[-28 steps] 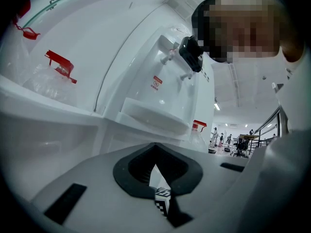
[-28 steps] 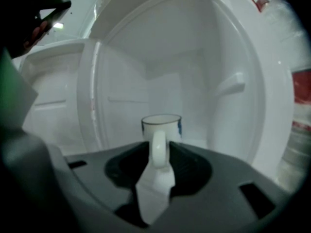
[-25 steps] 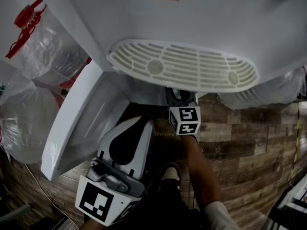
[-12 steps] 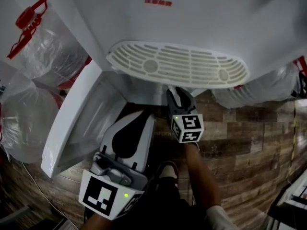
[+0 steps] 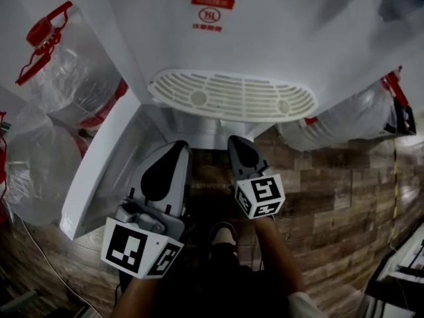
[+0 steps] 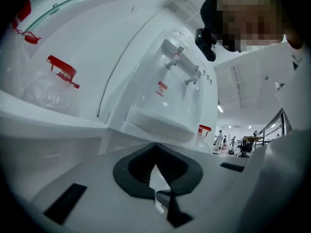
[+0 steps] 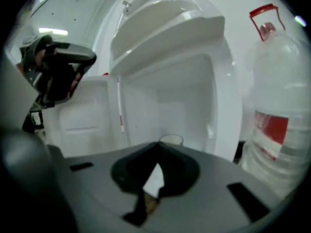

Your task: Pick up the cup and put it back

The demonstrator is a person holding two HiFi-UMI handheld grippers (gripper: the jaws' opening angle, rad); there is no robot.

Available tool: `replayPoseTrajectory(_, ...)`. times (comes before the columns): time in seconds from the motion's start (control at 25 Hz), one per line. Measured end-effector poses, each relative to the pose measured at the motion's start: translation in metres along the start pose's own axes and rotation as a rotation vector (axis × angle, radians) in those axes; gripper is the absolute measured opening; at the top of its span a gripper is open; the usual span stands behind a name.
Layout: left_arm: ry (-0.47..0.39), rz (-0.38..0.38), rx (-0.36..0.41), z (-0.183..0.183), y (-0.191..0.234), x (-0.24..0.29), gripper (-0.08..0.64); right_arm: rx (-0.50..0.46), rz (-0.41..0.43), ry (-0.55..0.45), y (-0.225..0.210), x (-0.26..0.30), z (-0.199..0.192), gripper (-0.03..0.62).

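The cup [image 7: 171, 140] stands upright inside the open lower cabinet [image 7: 194, 101] of a white water dispenser [image 5: 218, 38], beyond the tips of the right gripper [image 7: 158, 147] and not between them. That gripper's jaws have just been closing and now meet tip to tip with nothing in them. In the head view the right gripper [image 5: 237, 141] points at the cabinet from under the slotted drip tray [image 5: 232, 97]. The left gripper [image 5: 175, 148] sits just beside it, next to the swung-open white door [image 5: 106, 171]. The left gripper's own view shows it [image 6: 155, 147] clenched and empty too, facing the dispenser's taps [image 6: 182, 67]. Big clear water bottles [image 5: 73, 65] with red handles stand on either side of the dispenser on the wood-pattern floor [image 5: 331, 184].
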State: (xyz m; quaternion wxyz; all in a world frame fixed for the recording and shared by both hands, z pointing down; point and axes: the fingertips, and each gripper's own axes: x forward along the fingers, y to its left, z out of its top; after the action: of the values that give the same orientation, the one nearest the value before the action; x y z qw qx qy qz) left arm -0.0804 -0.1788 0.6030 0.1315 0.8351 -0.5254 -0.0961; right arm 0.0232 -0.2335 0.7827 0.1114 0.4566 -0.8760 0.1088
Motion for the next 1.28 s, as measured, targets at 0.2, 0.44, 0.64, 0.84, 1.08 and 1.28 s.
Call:
replayPoseTrajectory(0.2, 0.013, -0.006, 0.050, 0.002, -0.002, 0.003, 0.008, -0.016, 0.051, 0.000, 0.016, -0.031, 0.033, 0.023)
replayPoseTrajectory(0.44, 0.019, 0.015, 0.008, 0.003, -0.006, 0.004, 0.008, 0.011, 0.112, 0.010, 0.034, -0.065, 0.071, 0.023)
replayPoseTrajectory(0.64, 0.041, 0.009, 0.005, 0.013, -0.019, 0.004, 0.008, 0.021, 0.151, -0.018, 0.046, -0.084, 0.104, 0.023)
replayPoseTrajectory(0.84, 0.033, 0.027, 0.003, 0.050, -0.032, -0.003, 0.008, -0.001, 0.170, -0.068, 0.057, -0.107, 0.156, 0.021)
replayPoseTrajectory(1.08, 0.062, 0.069, 0.078, 0.112, -0.058, -0.005, 0.008, -0.009, 0.167, -0.084, 0.065, -0.143, 0.231, 0.022)
replayPoseTrajectory(1.28, 0.103, 0.063, 0.075, 0.174, -0.094, -0.011, 0.008, 0.004, 0.160, -0.070, 0.080, -0.173, 0.299, 0.022)
